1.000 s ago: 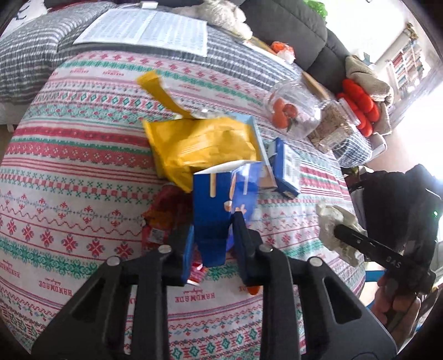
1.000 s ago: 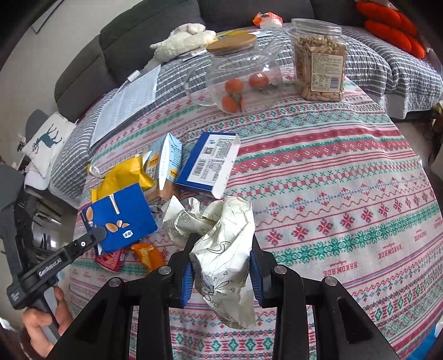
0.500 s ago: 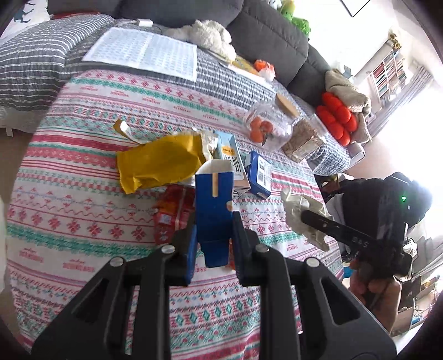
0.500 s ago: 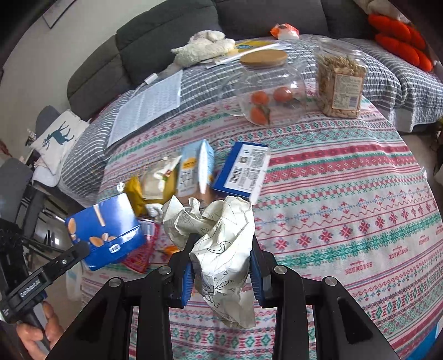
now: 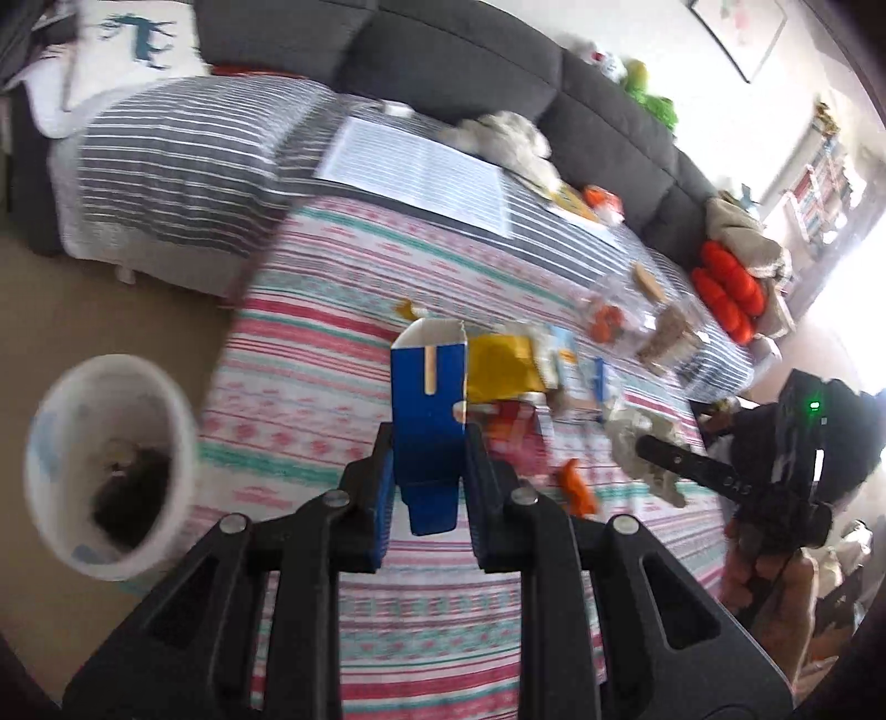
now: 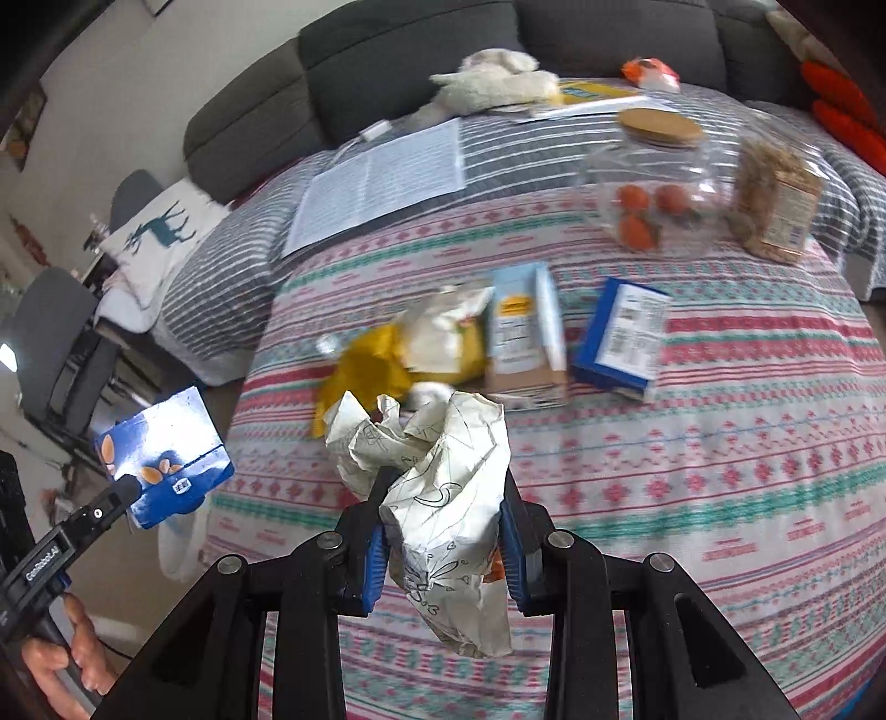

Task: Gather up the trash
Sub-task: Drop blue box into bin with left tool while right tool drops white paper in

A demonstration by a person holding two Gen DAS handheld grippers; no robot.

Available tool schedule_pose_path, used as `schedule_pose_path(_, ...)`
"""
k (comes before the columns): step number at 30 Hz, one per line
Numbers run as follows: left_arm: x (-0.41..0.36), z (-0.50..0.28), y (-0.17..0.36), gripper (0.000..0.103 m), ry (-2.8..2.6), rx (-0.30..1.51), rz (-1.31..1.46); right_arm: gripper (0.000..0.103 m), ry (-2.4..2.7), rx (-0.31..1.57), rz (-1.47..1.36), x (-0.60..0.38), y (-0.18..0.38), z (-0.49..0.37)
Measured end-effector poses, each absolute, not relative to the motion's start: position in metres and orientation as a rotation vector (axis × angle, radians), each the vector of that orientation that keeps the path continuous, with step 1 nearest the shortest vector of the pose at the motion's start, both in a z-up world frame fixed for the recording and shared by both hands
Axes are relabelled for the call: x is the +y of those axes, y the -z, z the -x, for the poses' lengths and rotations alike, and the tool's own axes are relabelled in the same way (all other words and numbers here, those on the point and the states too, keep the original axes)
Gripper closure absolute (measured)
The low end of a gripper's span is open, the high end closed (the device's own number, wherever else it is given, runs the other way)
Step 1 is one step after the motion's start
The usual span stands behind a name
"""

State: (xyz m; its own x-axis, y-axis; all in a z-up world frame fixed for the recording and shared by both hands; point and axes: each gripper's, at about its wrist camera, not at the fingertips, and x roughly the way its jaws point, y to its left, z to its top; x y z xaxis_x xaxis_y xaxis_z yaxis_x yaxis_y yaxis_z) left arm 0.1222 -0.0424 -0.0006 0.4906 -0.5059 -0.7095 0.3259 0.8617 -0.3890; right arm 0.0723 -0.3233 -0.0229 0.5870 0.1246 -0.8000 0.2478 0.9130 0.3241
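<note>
1. The left gripper [image 5: 429, 493] has its jaws clamped on a blue carton [image 5: 427, 399], held upright in the air.
2. The right gripper [image 6: 443, 540] jaws pinch crumpled paper [image 6: 443, 487], lifted off the worktop [image 6: 720, 471].
3. A white bin [image 5: 105, 465] stands on the floor, left.
4. A yellow bag [image 6: 376, 371] and boxes lie farther back.

I am in a home living room. A dark grey sofa [image 6: 421, 61] runs along the wall behind my bench [image 6: 720, 421], which wears a knitted-pattern cloth in red, green and white. A striped grey blanket [image 5: 183, 160] covers the seat at the bench's far edge, with a plush toy [image 6: 493, 75] and a deer-print cushion [image 6: 160, 232] on it. A framed picture [image 5: 739, 30] hangs on the wall, a bookshelf [image 5: 825, 188] stands by the bright window, and a white bin [image 5: 105, 465] sits on the carpet at the bench's left edge.
</note>
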Motion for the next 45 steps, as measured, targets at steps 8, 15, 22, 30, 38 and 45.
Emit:
schedule_pose_path(8, 0.036, -0.131, 0.022, 0.079, 0.276, 0.991, 0.222, 0.069, -0.038, 0.978, -0.398, -0.255, 0.027, -0.102)
schedule_pose_path(15, 0.093, -0.138, 0.046, 0.079, 0.133, 1.070, 0.265, 0.069, -0.119, 1.015, -0.353, -0.196, 0.037, -0.126)
schedule_pose_path(22, 0.120, -0.141, 0.061, 0.079, 0.080, 1.105, 0.240, 0.069, -0.186, 1.048, -0.298, -0.145, 0.051, -0.143)
schedule_pose_path(30, 0.139, -0.145, 0.066, 0.021, -0.040, 1.107, 0.186, 0.069, -0.225, 1.055, -0.257, -0.112, 0.061, -0.151)
schedule_pose_path(38, 0.160, -0.132, 0.066, 0.011, -0.157, 1.153, 0.148, 0.069, -0.260, 1.074, -0.226, -0.083, 0.068, -0.159)
schedule_pose_path(45, 0.179, -0.115, 0.051, 0.008, -0.197, 1.095, 0.152, 0.068, -0.331, 1.098, -0.207, -0.038, 0.067, -0.171)
